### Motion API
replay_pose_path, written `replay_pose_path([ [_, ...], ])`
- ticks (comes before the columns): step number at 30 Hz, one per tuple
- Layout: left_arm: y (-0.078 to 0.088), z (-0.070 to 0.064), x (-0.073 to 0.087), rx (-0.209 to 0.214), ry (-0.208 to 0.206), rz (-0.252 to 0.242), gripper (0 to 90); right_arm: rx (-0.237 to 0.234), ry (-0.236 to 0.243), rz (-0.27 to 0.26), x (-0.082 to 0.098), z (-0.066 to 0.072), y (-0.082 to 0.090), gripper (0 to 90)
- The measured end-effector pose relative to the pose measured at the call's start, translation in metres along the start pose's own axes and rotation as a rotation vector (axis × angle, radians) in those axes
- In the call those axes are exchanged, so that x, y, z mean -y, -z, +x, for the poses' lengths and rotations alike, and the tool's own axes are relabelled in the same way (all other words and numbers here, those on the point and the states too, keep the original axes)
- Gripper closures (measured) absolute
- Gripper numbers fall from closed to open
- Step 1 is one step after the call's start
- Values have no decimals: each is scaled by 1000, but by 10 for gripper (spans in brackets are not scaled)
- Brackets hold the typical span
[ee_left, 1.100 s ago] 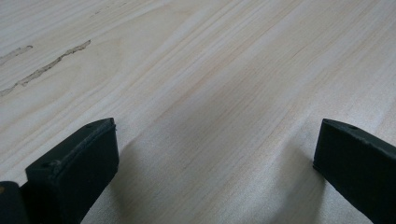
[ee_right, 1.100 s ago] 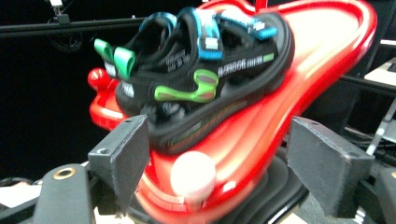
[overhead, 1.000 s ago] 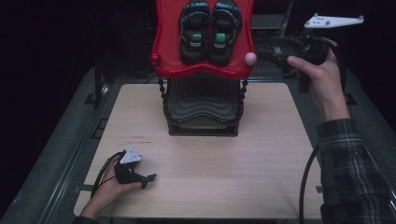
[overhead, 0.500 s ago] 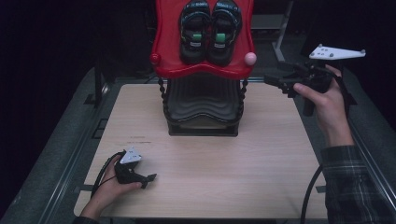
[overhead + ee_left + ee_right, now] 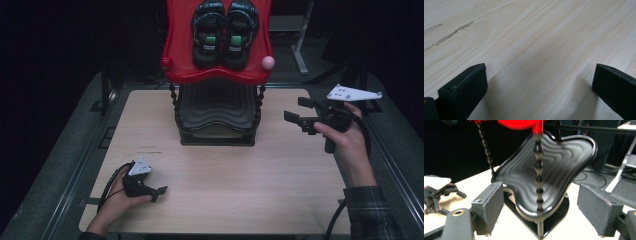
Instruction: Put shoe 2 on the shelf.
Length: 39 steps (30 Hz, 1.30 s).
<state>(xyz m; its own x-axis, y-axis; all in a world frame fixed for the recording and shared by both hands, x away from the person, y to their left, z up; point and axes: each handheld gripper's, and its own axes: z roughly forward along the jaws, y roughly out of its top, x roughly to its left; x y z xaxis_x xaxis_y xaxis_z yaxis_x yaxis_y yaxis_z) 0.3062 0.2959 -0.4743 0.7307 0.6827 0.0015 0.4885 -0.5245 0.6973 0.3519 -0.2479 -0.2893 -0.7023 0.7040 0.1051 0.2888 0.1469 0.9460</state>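
Observation:
A pair of black sandals (image 5: pixel 225 32) with green patches lies on the red top tray (image 5: pixel 180 60) of a two-level rack. Below it the ribbed black tray (image 5: pixel 217 107) holds nothing. My right gripper (image 5: pixel 298 110) hangs in the air right of the rack, open, its jaws pointing left at the lower level. In the right gripper view that gripper (image 5: pixel 541 210) frames the black tray (image 5: pixel 559 162) and a beaded post (image 5: pixel 538 170). My left gripper (image 5: pixel 157 193) rests on the wooden table (image 5: pixel 225 200) at the front left. Its jaws (image 5: pixel 539 90) stand open over bare wood.
The rack stands at the back middle of the table. Pink and red knobs (image 5: pixel 268 62) stick out at the red tray's corners. Dark floor, cables and a metal stand (image 5: pixel 300 45) lie beyond the table's edges. A cable trails from each gripper.
My right gripper has come down from beside the red tray to the level of the black tray. The left gripper has stayed in place.

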Motion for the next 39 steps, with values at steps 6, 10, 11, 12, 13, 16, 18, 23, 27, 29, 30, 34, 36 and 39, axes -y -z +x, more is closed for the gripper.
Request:
replay_pose_path([
  [6, 0, 0, 0, 1, -2, 3, 0, 3, -23, 32, 30, 3, 0, 211],
  [10, 0, 0, 0, 0, -2, 2, 0, 11, -39, 55, 49, 6, 0, 210],
  [11, 0, 0, 0, 0, -2, 2, 0, 17, -41, 65, 54, 7, 0, 211],
  [12, 0, 0, 0, 0, -1, 2, 0, 24, -45, 76, 58, 8, 0, 210],
  [13, 0, 0, 0, 0, -1, 2, 0, 24, -45, 76, 58, 8, 0, 210],
  [16, 0, 0, 0, 0, -2, 2, 0, 35, -58, 115, 77, 11, 1, 211],
  [18, 0, 0, 0, 0, -2, 2, 0, 41, -58, 136, 85, 13, 1, 211],
  [23, 0, 0, 0, 0, -1, 2, 0, 56, -69, 187, 109, 18, 1, 210],
  [27, 0, 0, 0, 0, -1, 1, 0, 68, -75, 240, 126, 21, 0, 211],
  [29, 0, 0, 0, 0, -1, 1, 0, 80, -66, 272, 133, 22, 0, 210],
  [30, 0, 0, 0, 0, -1, 1, 0, 84, -63, 282, 136, 23, 0, 210],
  [34, 0, 0, 0, 0, -2, 1, 0, 98, -60, 318, 146, 25, 2, 210],
  [36, 0, -1, 0, 0, -2, 0, 0, 117, -50, 358, 156, 26, 2, 210],
  [39, 0, -1, 0, 0, -3, 0, 0, 127, -51, 394, 167, 26, 3, 210],
])
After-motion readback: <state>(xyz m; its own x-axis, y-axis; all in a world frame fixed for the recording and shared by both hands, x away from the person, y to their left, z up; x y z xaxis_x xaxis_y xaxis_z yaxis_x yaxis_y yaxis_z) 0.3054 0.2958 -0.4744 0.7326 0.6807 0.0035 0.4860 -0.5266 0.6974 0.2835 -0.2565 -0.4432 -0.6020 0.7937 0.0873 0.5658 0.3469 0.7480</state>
